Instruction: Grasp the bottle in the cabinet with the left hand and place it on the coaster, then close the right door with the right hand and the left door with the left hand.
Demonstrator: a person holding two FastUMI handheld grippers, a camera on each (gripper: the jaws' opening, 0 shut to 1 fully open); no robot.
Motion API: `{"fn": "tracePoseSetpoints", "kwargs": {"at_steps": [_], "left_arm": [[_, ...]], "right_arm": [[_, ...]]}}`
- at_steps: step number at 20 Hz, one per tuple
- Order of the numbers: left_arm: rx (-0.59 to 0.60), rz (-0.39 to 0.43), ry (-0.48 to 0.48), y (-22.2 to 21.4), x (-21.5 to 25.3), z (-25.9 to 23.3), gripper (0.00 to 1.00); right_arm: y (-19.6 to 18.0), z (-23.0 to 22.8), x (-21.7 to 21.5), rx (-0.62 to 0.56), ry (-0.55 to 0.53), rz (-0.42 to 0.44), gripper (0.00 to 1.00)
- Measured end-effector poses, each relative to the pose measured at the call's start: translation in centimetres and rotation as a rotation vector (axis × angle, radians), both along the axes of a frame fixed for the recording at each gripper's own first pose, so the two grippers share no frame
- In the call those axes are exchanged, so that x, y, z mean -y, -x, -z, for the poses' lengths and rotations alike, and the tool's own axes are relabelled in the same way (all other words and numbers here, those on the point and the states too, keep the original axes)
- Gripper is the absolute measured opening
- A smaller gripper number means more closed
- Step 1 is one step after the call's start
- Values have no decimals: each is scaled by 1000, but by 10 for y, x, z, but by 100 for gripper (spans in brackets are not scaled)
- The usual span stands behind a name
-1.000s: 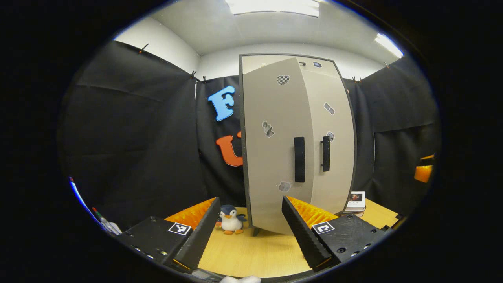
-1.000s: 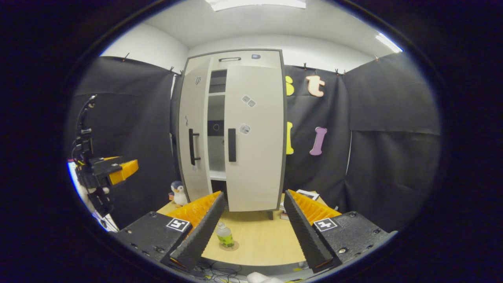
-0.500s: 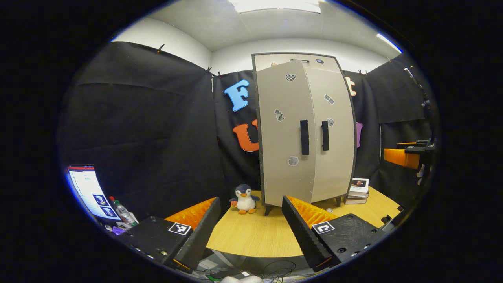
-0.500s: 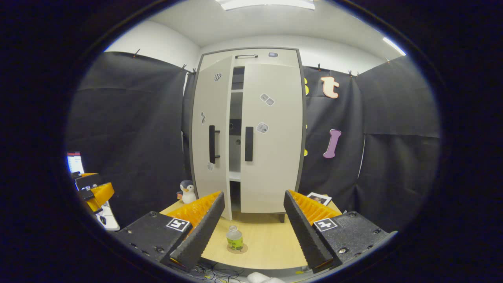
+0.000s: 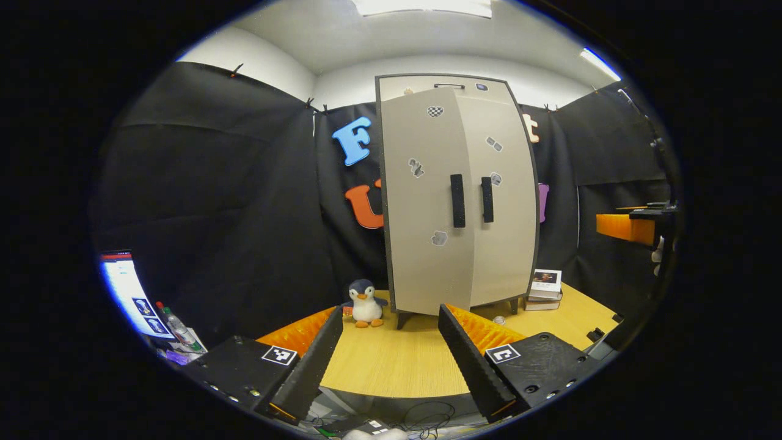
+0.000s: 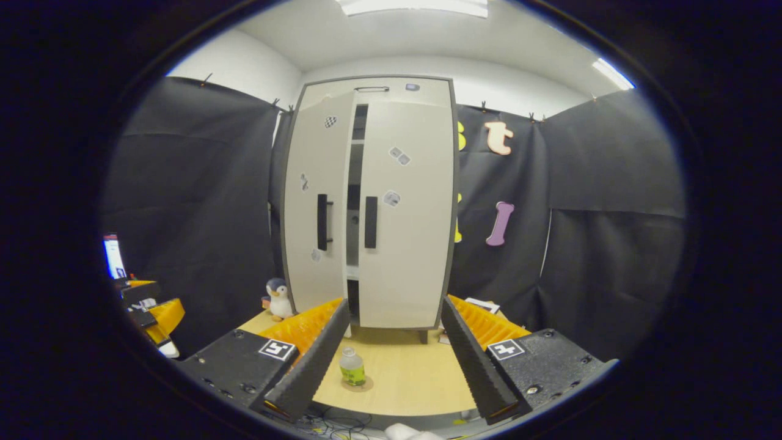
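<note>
- Left gripper: spread wide at the bottom of the left gripper view, holding nothing, well back from the cabinet.
- Right gripper: likewise wide apart and empty, low in the right gripper view.
- Bottle: upright on the coaster, lower centre, between the right gripper's fingers in the picture, touching neither.
- Right door shut; left door ajar, dark gap between them.
- Wooden table under the cabinet, toy penguin and books beside it.
</note>
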State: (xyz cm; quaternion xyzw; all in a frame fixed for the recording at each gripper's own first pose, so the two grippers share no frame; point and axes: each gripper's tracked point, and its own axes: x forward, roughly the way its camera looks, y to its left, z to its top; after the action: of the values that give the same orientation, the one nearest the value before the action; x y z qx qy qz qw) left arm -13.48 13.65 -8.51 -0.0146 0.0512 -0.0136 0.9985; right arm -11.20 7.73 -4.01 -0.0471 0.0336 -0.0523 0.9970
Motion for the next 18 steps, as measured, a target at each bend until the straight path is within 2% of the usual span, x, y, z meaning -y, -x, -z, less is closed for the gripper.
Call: {"fn": "tracePoseSetpoints", "kwargs": {"at_steps": [11,18], "left_arm": [[41,47,14,-31,53,-33,96],[43,72,8,-38,57,-35,96]], "right_arm": [[6,-7,20,-5,-16,-6,99],[8,-6,10,11,-30,-6,100]]}}
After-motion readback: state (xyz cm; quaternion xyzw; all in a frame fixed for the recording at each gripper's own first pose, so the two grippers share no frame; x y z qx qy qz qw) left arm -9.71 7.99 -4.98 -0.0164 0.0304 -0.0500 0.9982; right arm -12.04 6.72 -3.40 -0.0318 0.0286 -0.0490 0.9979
